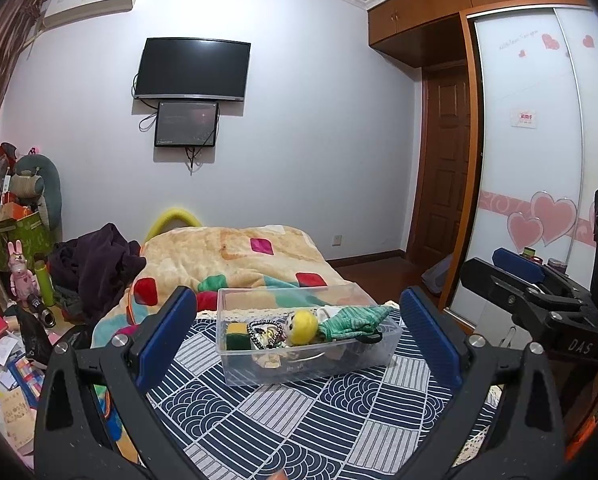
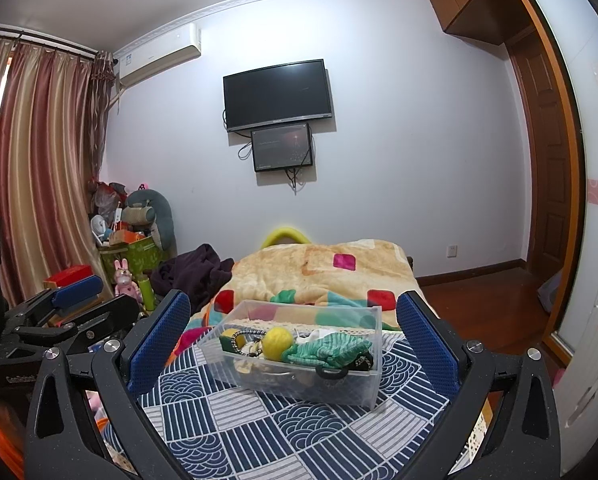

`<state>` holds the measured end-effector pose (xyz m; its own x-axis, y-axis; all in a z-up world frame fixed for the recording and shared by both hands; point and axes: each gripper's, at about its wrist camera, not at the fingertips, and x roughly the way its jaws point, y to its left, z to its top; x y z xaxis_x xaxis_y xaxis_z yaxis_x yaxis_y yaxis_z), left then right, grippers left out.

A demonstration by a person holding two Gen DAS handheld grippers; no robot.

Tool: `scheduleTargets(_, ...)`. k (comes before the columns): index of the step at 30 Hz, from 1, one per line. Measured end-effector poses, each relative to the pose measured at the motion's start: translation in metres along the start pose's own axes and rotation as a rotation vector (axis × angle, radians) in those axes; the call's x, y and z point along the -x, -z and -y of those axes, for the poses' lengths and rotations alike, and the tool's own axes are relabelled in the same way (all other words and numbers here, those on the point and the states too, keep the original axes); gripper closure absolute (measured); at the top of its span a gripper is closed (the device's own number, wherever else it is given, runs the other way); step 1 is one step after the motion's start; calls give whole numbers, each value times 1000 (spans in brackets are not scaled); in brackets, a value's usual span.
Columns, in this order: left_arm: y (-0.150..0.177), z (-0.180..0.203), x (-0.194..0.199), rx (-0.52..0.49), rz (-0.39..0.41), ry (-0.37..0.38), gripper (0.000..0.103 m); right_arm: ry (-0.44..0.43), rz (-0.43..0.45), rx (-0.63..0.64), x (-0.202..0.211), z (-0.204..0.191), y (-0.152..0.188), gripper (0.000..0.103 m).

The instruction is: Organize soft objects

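Observation:
A clear plastic bin (image 1: 235, 368) stands on the blue-and-white patterned cloth (image 1: 283, 420) and holds soft things: a doll with a yellow head (image 1: 303, 326), a green knitted piece (image 1: 353, 322), a green-and-yellow block (image 1: 236, 336) and a black-and-white band (image 1: 263, 332). My left gripper (image 1: 299, 334) is open and empty, its blue pads wide apart on either side of the bin, short of it. My right gripper (image 2: 295, 338) is open and empty too, with the bin (image 2: 363, 388) ahead between its fingers. Each gripper shows at the other view's edge.
A beige blanket with coloured patches (image 1: 235, 258) lies behind the bin. Dark clothes (image 1: 95, 264) are heaped at its left. Cluttered boxes, toys and papers (image 1: 15, 320) fill the left side. A wardrobe (image 1: 531, 160) and a door (image 1: 447, 168) are at the right, a white suitcase (image 2: 591, 364) nearby.

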<state>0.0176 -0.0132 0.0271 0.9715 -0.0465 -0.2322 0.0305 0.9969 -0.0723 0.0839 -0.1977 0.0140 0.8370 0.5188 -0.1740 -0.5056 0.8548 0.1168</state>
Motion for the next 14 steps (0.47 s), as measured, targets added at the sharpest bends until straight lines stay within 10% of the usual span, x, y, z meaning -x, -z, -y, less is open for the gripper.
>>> scheduleTargets(14, -2, 3, 2, -4, -1, 17, 0, 0, -4, 2, 0, -1, 4, 0)
